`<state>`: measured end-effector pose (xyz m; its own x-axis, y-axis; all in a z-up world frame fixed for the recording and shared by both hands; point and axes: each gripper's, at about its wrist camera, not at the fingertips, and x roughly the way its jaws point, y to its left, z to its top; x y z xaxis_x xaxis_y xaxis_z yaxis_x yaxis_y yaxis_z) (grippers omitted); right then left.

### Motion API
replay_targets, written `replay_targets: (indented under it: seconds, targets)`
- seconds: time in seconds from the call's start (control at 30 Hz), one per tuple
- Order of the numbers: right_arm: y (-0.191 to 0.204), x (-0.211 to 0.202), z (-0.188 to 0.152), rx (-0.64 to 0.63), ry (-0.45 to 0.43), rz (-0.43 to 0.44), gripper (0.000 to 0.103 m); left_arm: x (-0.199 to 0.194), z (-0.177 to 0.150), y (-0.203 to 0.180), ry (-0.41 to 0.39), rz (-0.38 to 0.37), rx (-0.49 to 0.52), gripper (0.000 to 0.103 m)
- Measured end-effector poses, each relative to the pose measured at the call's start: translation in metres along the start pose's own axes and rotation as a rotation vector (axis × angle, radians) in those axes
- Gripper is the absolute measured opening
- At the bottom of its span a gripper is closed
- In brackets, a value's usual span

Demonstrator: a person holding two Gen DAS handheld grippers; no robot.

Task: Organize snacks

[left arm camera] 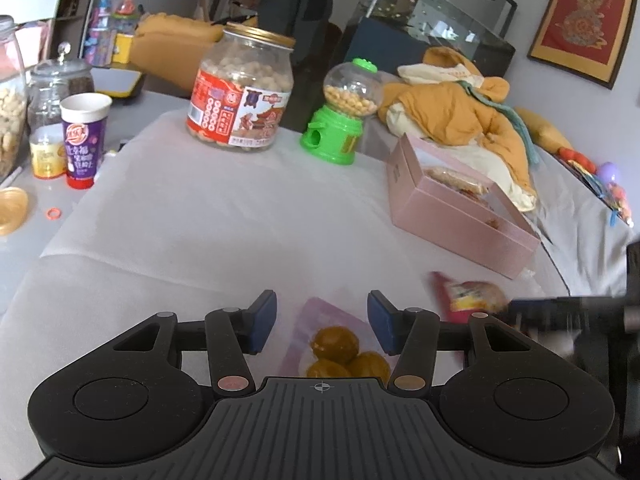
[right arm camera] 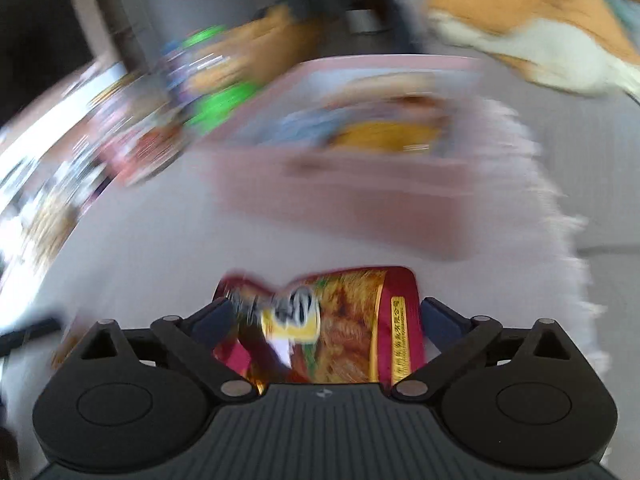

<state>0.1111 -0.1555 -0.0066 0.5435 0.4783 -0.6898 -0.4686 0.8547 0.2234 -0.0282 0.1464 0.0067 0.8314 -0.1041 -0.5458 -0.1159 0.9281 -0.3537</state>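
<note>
My left gripper is open, its blue pads standing on either side of a clear packet of round brown snacks that lies on the white cloth. In the right wrist view, which is blurred, a red snack packet lies between the fingers of my right gripper. Its jaws are wide, and a thin gap shows at the right pad. The left wrist view shows the same red packet at the lower right. An open pink box with snacks inside stands beyond, and it also shows blurred as the pink box.
At the back stand a big jar of snack balls and a green candy dispenser. A purple cup and glass jars are at the left. An orange and cream jacket is heaped behind the box.
</note>
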Motion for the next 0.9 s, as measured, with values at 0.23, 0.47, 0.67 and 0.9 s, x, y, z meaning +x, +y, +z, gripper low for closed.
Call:
replay_targets:
  seconds: [0.23, 0.47, 0.67, 0.9]
  targets:
    - [0.085, -0.013, -0.051, -0.416, 0.001, 0.032, 0.100, -0.006, -0.003, -0.006, 0.012, -0.022, 0.018, 0.056]
    - [0.050, -0.019, -0.039, -0.326, 0.015, -0.136, 0.101, 0.013, 0.012, -0.021, -0.003, -0.049, 0.051, 0.056]
    - [0.021, -0.042, -0.038, -0.178, -0.054, -0.331, 0.099, 0.053, 0.014, -0.051, 0.098, -0.135, 0.093, 0.046]
    - [0.009, -0.049, -0.032, 0.056, -0.004, -0.060, 0.099, 0.027, -0.008, -0.064, 0.157, -0.212, 0.151, 0.044]
